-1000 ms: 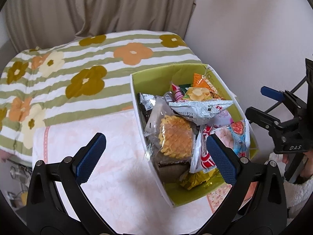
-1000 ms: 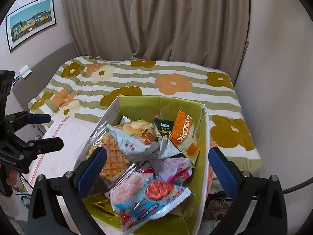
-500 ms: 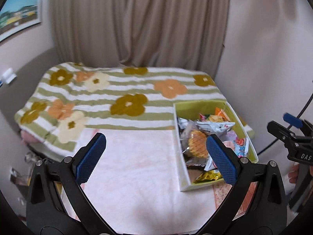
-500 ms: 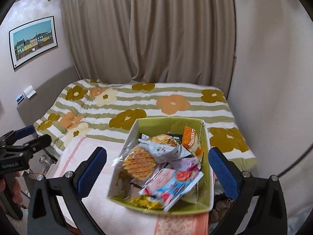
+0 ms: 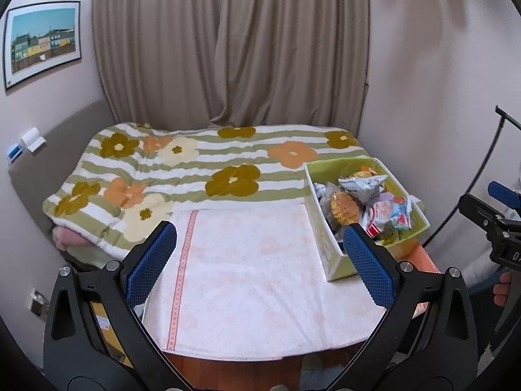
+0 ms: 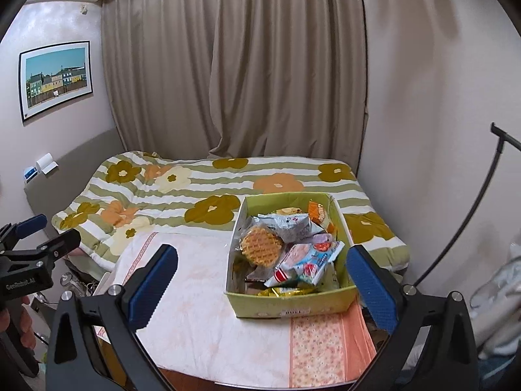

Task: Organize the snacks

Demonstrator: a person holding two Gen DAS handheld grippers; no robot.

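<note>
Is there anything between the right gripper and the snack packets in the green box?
Nothing visible. The right gripper hangs open above the table, back from the green box, whose top is open. The waffle packet and pink-and-blue packet lie exposed on top. Only the box's near wall stands between.

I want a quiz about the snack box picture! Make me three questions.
1. True or false: the left tool holds a snack.
2. Where are the snacks? A) spread on the cloth B) in the green box C) on the bed
3. Fill in: the waffle lies on the box's ____ side, seen from the right wrist.

Key: 1 false, both tools are open and empty, the right tool too. 2 B. 3 left.
</note>
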